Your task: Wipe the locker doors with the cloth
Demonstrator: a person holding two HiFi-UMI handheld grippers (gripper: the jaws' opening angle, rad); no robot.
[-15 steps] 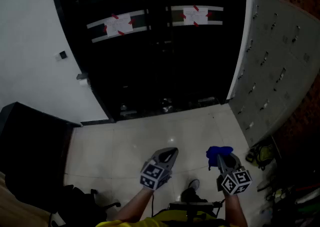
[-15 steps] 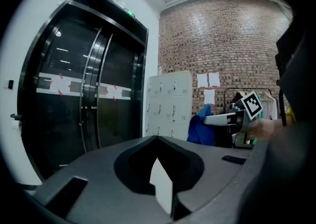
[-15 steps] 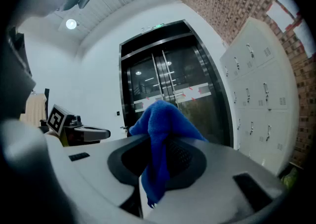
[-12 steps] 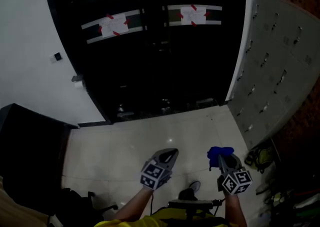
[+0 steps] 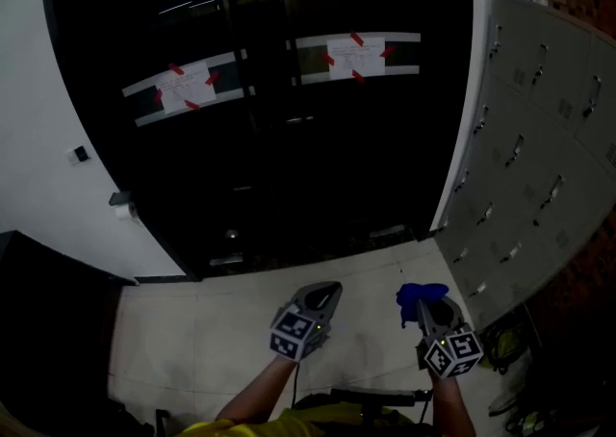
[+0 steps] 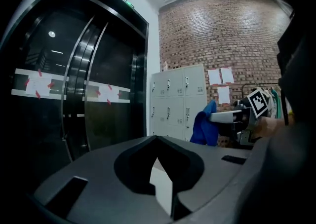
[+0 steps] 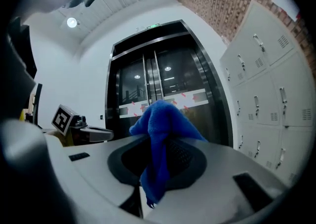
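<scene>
In the right gripper point(image 5: 424, 304), clamped shut, hangs the cloth point(image 5: 420, 292); the left gripper point(image 5: 328, 293) is closed and empty. The lockers point(image 5: 539, 166) stand to its right, apart. Pinched only at one fold, the cloth could slip out during wiping.

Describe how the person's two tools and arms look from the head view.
The left tool and the right tool are both grey, wedge-shaped bodies that taper toward the front. Each carries a cube with black-and-white square markers at its rear. The forearms are bare, and a yellow garment shows at the bottom edge.
</scene>
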